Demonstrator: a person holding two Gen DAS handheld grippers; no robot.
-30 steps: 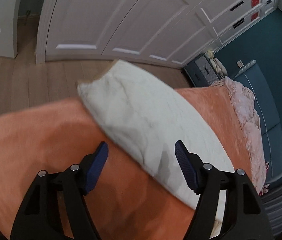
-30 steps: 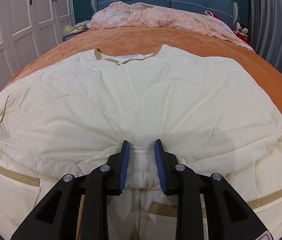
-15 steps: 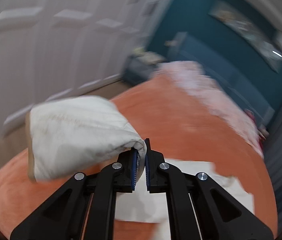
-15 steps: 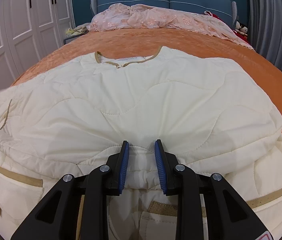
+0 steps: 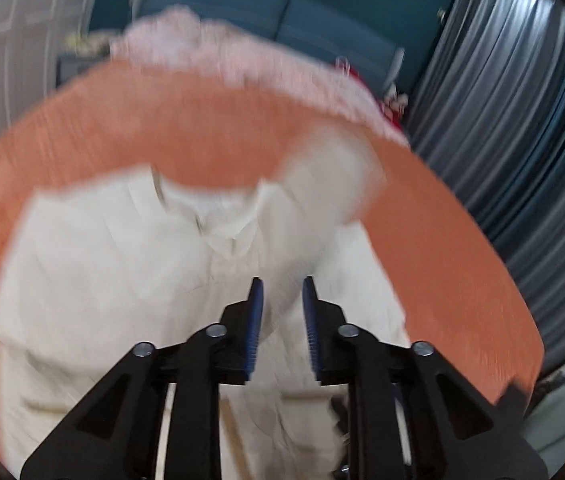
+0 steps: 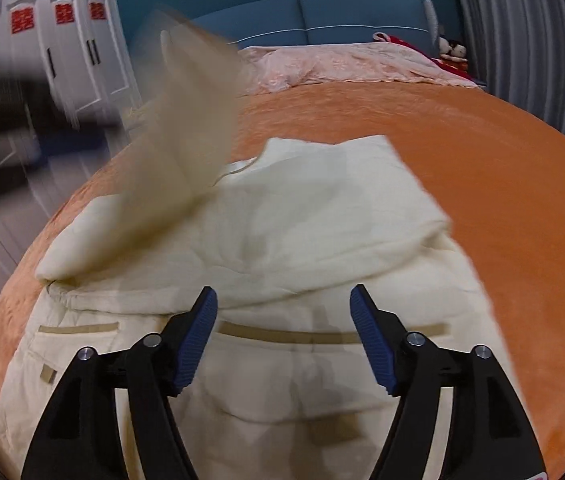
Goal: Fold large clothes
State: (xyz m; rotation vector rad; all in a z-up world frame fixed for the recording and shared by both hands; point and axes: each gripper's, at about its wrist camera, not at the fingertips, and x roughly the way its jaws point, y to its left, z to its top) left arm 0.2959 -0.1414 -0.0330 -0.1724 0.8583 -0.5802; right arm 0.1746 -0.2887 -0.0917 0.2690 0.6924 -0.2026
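**Cream quilted jacket on the orange bedspread, one sleeve in the air**

The jacket (image 6: pixel 282 248) is a padded, cream-coloured garment with wavy quilting seams and tan binding along its pocket openings and neckline. It lies spread across the middle of the bed, its hem and pockets nearest the right wrist camera and its collar toward the headboard. Its far side is folded in over the body, forming a flat, roughly square panel. One sleeve (image 6: pixel 186 128) is up off the jacket, blurred, with its tan-edged cuff uppermost.

The pockets lie flat, and whether anything is in them cannot be told.

The right gripper (image 6: pixel 282 312) hangs over the pocket area; its blue ribbed fingers (image 6: pixel 198 336) are spread wide and opening, with only the jacket surface seen below, nothing gripped. The left gripper (image 5: pixel 280 312) points down at the jacket's chest in a motion-blurred view. Its fingers (image 5: pixel 254 320) stand a narrow gap apart and are opening; cream cloth shows in the gap, but it looks released rather than pinched.

The bedspread (image 6: pixel 462 152) is a plush orange fabric, smooth and rounded by the lens. A crumpled pink quilt (image 6: pixel 346 64) lies heaped against a padded blue headboard (image 6: pixel 322 16). Grey pleated curtains (image 5: pixel 522 120) hang at one side, and white panelled wardrobe doors (image 6: pixel 70 40) with red paper cut-outs stand at the other, against a teal wall.
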